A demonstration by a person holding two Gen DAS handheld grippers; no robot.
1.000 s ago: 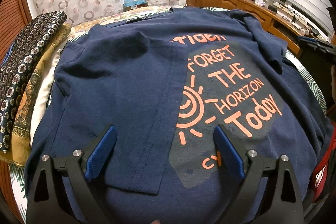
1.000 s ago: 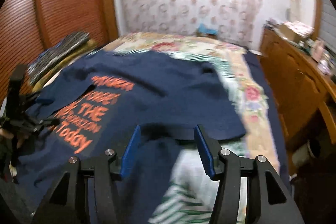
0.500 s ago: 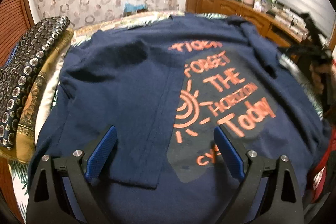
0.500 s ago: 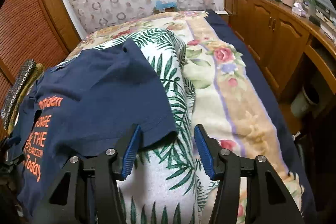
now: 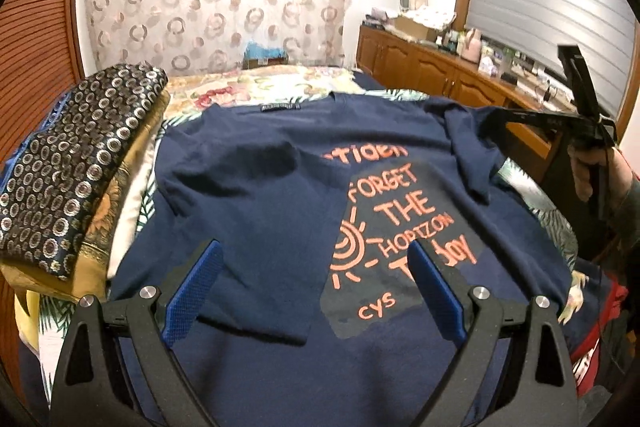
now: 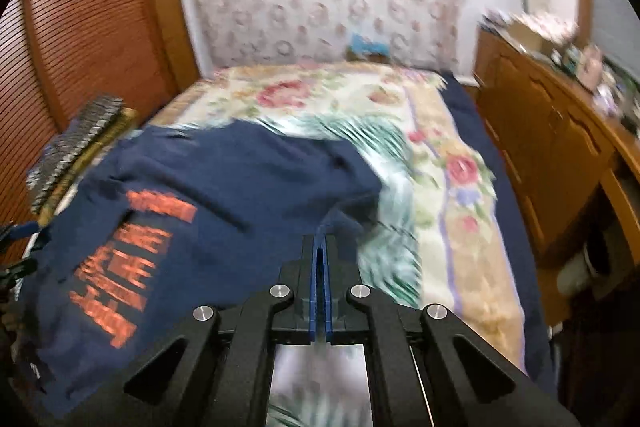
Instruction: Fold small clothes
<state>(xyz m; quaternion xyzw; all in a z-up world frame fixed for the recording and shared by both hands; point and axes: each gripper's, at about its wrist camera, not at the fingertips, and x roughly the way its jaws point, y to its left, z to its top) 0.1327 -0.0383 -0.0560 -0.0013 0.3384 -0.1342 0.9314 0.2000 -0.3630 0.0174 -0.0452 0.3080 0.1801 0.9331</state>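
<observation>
Left gripper (image 5: 314,291), left wrist view: jaws spread wide, nothing between the blue pads; it hovers low over the near half of the shirt.
Navy T-shirt (image 5: 280,211), left wrist view: lies print-up on the bed, neck label at the far end; orange lettering reads "FORGET THE HORIZON".
Left-side fold, left wrist view: one side panel already lies turned in over the front, its straight edge running down beside the sun print and covering part of the lettering.
Right sleeve (image 5: 464,143), left wrist view: rumpled and raised, not yet laid flat; the right gripper (image 5: 496,115) sits at it, held by a hand at the frame edge.
Folded patterned cloths (image 5: 80,163), left wrist view: a stack just beside the shirt's left edge, apparently finished items.
Right gripper (image 6: 319,251), right wrist view: pads pressed together with a bunch of navy sleeve fabric at their tips, judged pinched; picture blurred.
Navy T-shirt, right wrist view: spread on the floral bedspread (image 6: 440,155), right edge lifted into a ridge toward the gripper.
Progress, judged: first side fold done; second side fold just starting; bottom-to-top fold and stacking left.
</observation>
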